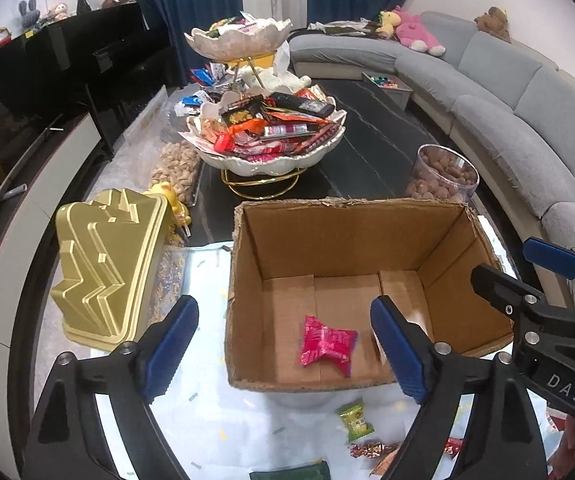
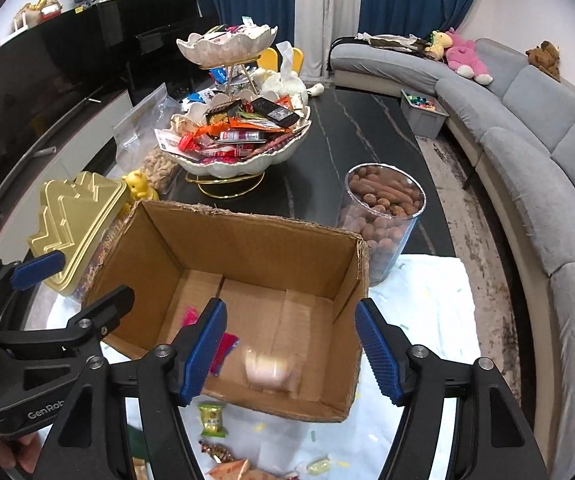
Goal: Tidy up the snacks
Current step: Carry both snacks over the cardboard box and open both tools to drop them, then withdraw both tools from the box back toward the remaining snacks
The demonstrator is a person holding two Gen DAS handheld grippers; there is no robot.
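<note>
Inside the cardboard box (image 1: 343, 240) on the table: red snack packet (image 1: 327, 345). Left gripper (image 1: 283, 350), marked "GenRob", jaws wide, empty. Right gripper (image 2: 291, 350), marked "DAS", jaws apart, empty; blurred pale packet (image 2: 269, 372) below.

one cardboard box (image 1: 351, 240), two snacks inside
</note>
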